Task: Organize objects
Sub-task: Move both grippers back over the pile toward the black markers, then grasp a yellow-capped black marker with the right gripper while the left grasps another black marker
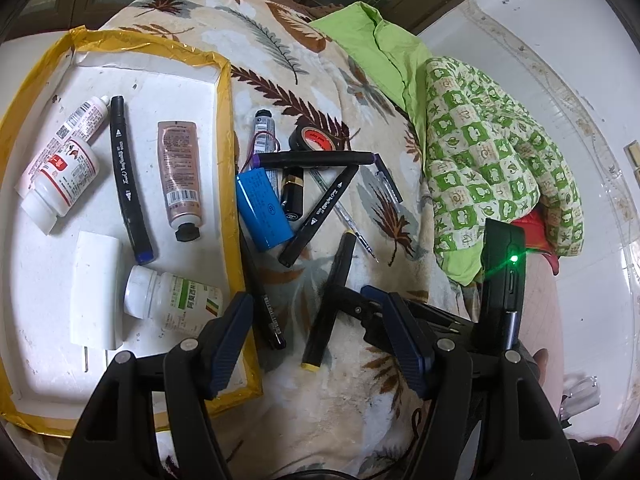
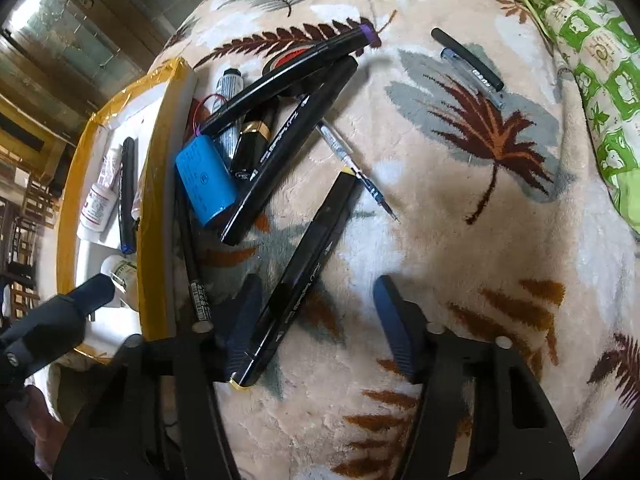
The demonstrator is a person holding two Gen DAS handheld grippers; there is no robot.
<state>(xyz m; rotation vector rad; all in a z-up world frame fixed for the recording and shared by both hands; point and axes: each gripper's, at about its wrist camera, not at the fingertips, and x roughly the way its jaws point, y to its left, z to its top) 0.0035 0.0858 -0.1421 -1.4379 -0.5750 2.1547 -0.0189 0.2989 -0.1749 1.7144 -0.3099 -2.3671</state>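
- While the yellow-tipped marker [image 2: 300, 276] lies on the leaf-patterned blanket [image 2: 460, 240], it is seen between the fingers of the right gripper [image 2: 316, 320], close against the left finger [image 2: 244, 320] and well apart from the other finger.
- The jaws of the right gripper are seen partly open, and the marker is not pressed from both sides, so no grip is shown.
- The right gripper is pointed steeply down at the blanket, with the marker slanted across its opening.
- In the left wrist view, the left gripper [image 1: 320, 332] is held wide open above the blanket, and nothing is held by it.
- Its left finger [image 1: 228, 340] is placed over the edge of the yellow-taped tray [image 1: 228, 128], where bottles and a tube are kept.
- A blue battery pack [image 1: 262, 210] and other black markers are piled beside the tray.
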